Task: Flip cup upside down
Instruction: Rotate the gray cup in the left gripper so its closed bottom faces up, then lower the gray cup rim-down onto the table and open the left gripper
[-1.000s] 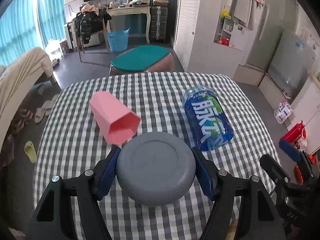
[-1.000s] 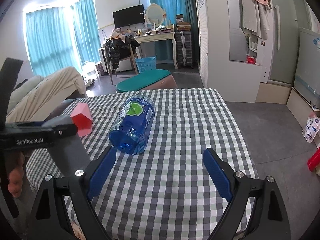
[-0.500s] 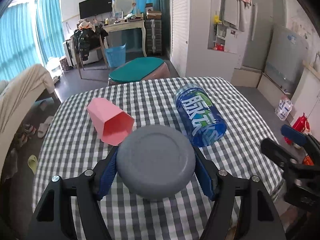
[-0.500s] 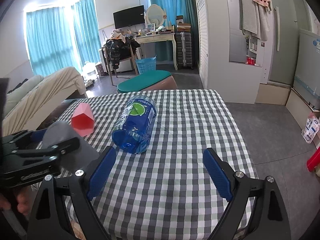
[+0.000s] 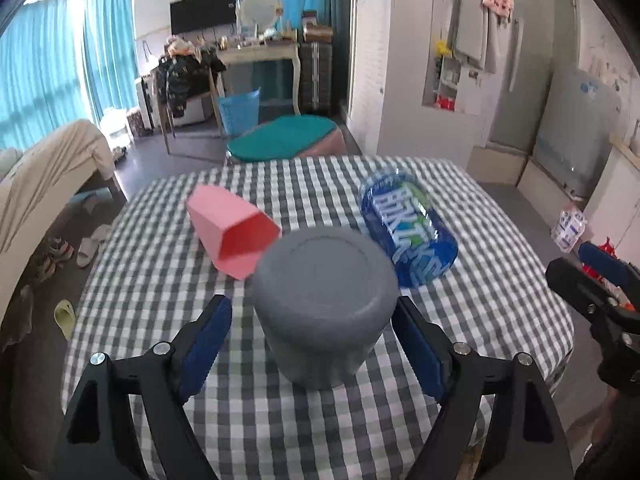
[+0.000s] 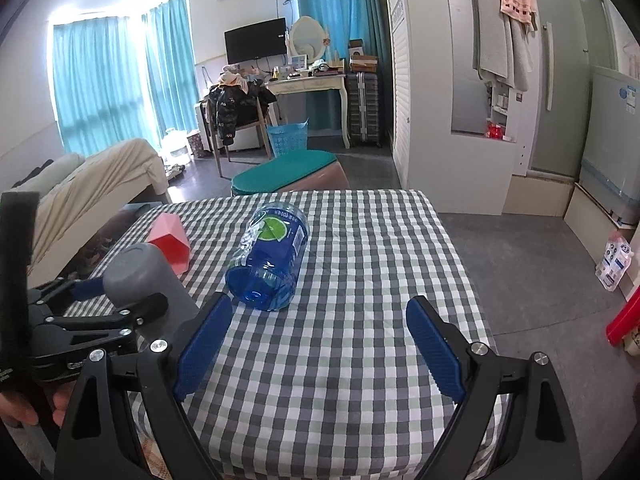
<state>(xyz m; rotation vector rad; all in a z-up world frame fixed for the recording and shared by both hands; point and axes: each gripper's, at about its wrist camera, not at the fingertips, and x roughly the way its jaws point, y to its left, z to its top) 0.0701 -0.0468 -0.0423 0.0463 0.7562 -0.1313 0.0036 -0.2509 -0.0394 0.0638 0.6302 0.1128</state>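
Observation:
A grey cup (image 5: pixel 326 304) stands upside down on the checked tablecloth (image 5: pixel 320 420), base up. It also shows in the right wrist view (image 6: pixel 140 276). My left gripper (image 5: pixel 316 344) is open, with its blue pads on either side of the cup and small gaps between pads and cup. My right gripper (image 6: pixel 320 344) is open and empty above the table's near right part. It shows at the right edge of the left wrist view (image 5: pixel 596 276).
A pink cup (image 5: pixel 232 232) lies on its side just behind the grey cup. A blue plastic bottle (image 5: pixel 408 228) lies on its side to the right of them. A teal stool (image 5: pixel 284 144) stands beyond the far table edge.
The left gripper's jaws have opened and let go of the grey cup. The cup now stands base up on the table. The right gripper has barely moved.

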